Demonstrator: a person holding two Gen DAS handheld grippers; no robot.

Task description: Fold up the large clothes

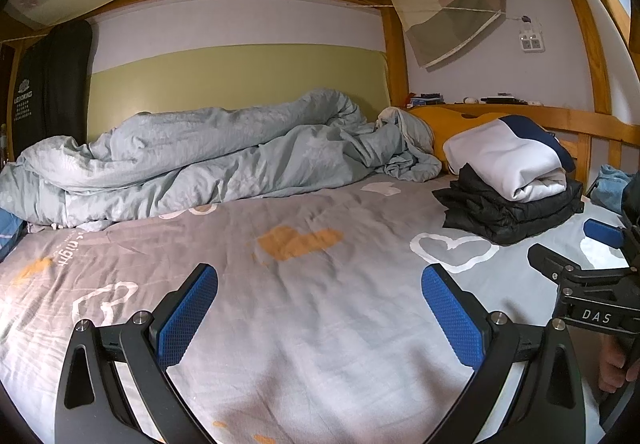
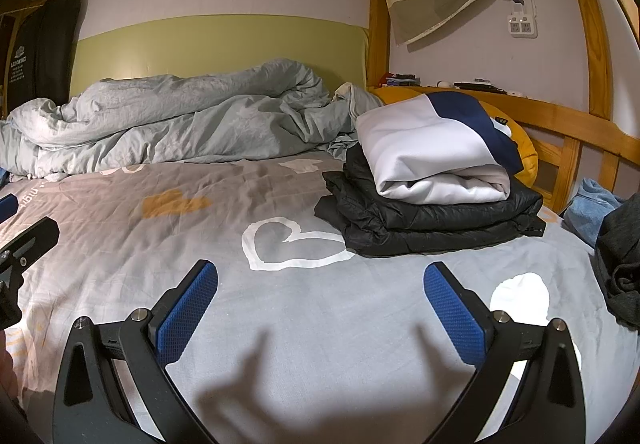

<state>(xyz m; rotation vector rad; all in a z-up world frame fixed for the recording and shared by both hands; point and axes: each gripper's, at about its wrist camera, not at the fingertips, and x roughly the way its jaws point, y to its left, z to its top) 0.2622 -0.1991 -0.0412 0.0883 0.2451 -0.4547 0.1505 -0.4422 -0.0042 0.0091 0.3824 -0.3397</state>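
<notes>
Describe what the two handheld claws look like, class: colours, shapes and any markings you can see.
Both are alike: the left claw and right claw each have curved black arms with triangular cut-outs, silver round bolts at the joints and blue, finely dimpled pads on the fingers. The right one's black body carries white "DAS" lettering.

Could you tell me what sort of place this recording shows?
Most likely a bedroom or dorm bunk: a heart-print bed sheet, a rumpled grey duvet, a wooden bunk frame overhead, and folded clothes stacked near the headboard.

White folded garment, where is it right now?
The white folded garment lies on top of the folded black jacket, at the bed's far right near the wooden rail.
</notes>
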